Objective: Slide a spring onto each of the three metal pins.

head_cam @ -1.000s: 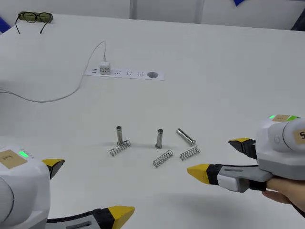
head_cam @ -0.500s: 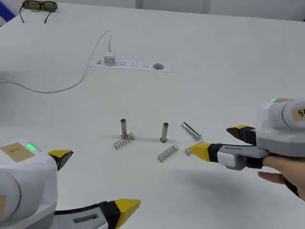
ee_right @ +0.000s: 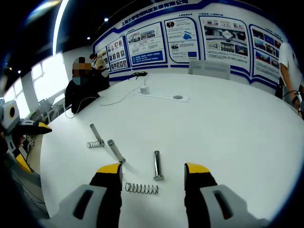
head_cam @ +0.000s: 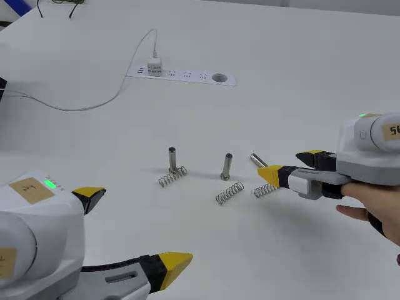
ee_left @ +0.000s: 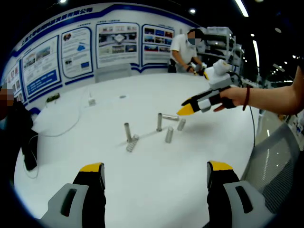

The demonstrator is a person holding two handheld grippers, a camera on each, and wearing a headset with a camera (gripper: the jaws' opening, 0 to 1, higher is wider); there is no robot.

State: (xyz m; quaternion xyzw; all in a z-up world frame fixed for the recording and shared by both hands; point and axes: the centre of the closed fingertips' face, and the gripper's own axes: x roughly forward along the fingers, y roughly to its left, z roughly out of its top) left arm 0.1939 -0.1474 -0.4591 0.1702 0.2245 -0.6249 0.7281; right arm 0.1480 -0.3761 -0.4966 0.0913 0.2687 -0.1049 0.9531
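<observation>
Two metal pins stand upright on the white table, the left pin (head_cam: 172, 158) and the middle pin (head_cam: 227, 166). A third pin (head_cam: 257, 160) lies flat at the right. A spring lies by each: left spring (head_cam: 172, 177), middle spring (head_cam: 230, 192), right spring (head_cam: 265, 190). My right gripper (head_cam: 289, 165) is open, its near yellow tip just above the right spring. In the right gripper view that spring (ee_right: 141, 188) lies between the jaws, with the lying pin (ee_right: 156, 165) just beyond. My left gripper (head_cam: 132, 231) is open and holds nothing, low at the front left, well short of the pins (ee_left: 127, 131).
A white power strip (head_cam: 184, 76) with a plug (head_cam: 154, 65) and a trailing cable (head_cam: 94, 105) lies at the back of the table. A seated person (ee_right: 83, 80) is at the far side. Another person (ee_left: 183, 47) stands beyond the table.
My right gripper has moved left, close up to the lying pin and its spring. The head camera has shifted; pins, springs and left gripper keep their places.
</observation>
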